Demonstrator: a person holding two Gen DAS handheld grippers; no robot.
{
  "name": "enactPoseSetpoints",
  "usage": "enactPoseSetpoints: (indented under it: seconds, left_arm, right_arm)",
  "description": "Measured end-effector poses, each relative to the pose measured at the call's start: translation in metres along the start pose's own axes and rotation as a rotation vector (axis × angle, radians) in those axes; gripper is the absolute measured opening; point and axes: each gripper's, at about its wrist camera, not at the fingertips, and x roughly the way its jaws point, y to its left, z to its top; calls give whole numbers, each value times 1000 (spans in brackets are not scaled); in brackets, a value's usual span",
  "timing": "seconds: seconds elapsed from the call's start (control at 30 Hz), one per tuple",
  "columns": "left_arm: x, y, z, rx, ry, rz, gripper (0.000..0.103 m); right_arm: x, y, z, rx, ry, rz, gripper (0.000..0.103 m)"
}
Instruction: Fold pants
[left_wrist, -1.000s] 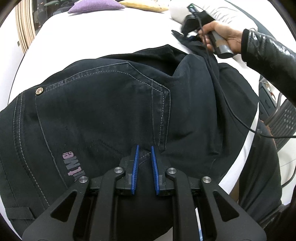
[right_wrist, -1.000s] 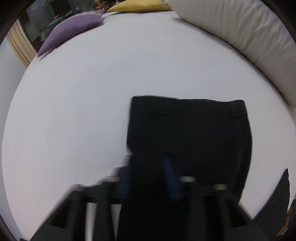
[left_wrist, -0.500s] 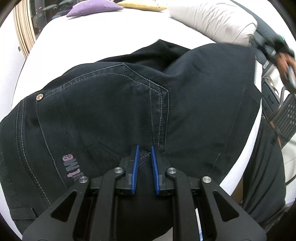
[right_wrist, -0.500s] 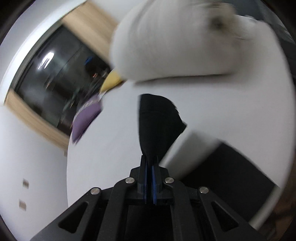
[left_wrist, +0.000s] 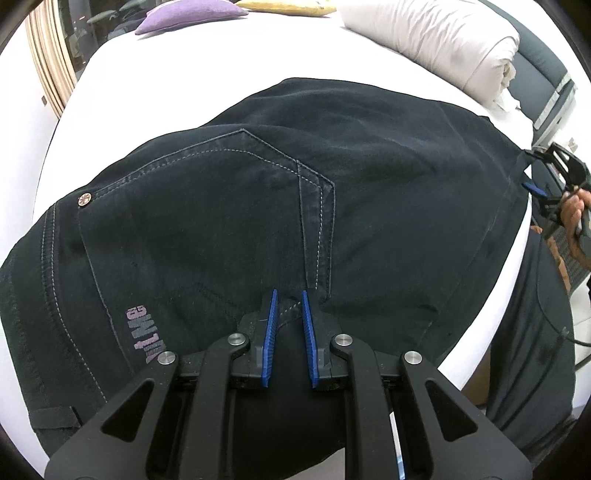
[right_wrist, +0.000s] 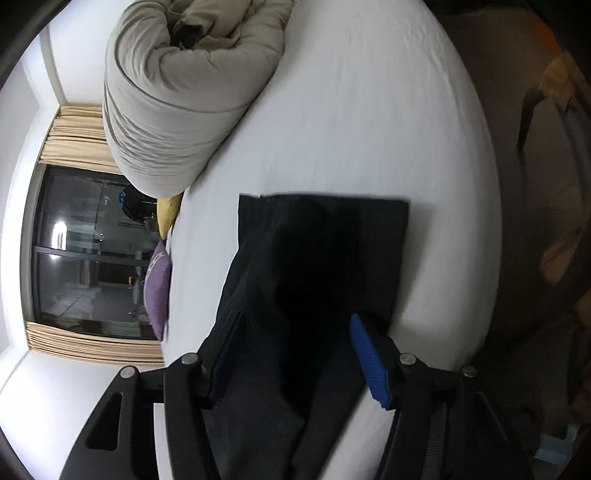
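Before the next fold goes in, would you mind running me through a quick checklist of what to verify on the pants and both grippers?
1. Left gripper pinching the pants near the back pocket seam: ok, fabric sits between the nearly closed pads.
2. Right gripper letting go of the leg end: ok, its jaws are opening; dark fabric lies between them, pads not pressing.
3. Leg hem laid out on the bed sheet: ok, its edge looks straight.
4. Fabric free of big wrinkles: ok in the left wrist view, only soft folds.
5. Rolled duvet apart from the pants: ok.
6. Legs stacked evenly: cannot tell.
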Motion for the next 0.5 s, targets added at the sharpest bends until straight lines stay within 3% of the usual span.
enactPoseSetpoints:
  seconds: [0.07, 0.2, 0.23, 0.27, 0.3, 0.5]
  left_arm:
    - [0, -2, 0, 5, 6, 4, 14]
    - [1, -6, 4, 10, 10, 11, 14]
    - [2, -8, 5, 13, 11, 14, 14]
    - [3, -10, 5, 16, 11, 18, 14]
    - [4, -11, 6, 22, 12, 22, 14]
    - [5, -15, 4, 31, 13, 24, 14]
  right_arm:
    - [-13, -1, -3, 25, -18, 49, 63]
    - [-13, 1, 0, -27, -27, -23, 64]
    - [-9, 3, 3, -45, -19, -23, 52]
    - [-7, 5, 7, -70, -10, -33, 22]
    - [-7, 7, 9, -95, -10, -60, 10]
    - [-52, -16, 18, -79, -89, -57, 5]
